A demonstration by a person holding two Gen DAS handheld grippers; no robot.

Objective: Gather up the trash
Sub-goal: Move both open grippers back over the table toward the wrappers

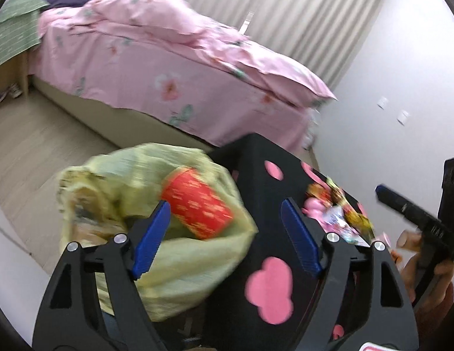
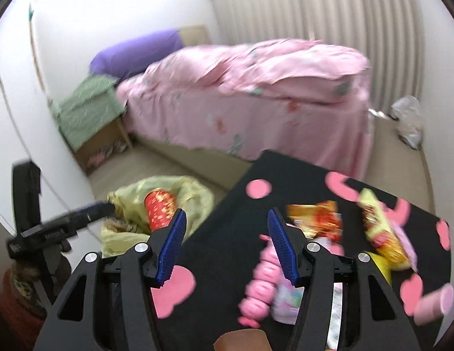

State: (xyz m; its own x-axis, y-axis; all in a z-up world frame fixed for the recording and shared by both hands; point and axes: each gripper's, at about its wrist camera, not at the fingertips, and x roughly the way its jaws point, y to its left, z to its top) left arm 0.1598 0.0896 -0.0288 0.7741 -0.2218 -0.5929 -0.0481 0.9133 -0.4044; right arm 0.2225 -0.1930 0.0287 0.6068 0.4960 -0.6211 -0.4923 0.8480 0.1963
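Observation:
A yellow-green trash bag (image 1: 180,251) stands open on the floor left of a black table with pink shapes (image 1: 256,204). A red cup with gold print (image 1: 197,207) lies in the bag's mouth; both show in the right wrist view, bag (image 2: 194,196) and cup (image 2: 159,209). My left gripper (image 1: 227,237) is open and empty above the bag and table edge. My right gripper (image 2: 227,245) is open and empty over the table. Snack wrappers (image 2: 317,219) (image 2: 382,234), a pink wrapper string (image 2: 262,283) and a pink cup (image 2: 434,301) lie on the table.
A bed with pink floral bedding (image 1: 156,67) fills the room behind. A green-covered nightstand (image 2: 89,111) stands by the left wall. A clear plastic bag (image 2: 408,120) lies on the floor at the far right by the curtain. The right gripper's finger also shows in the left wrist view (image 1: 408,207).

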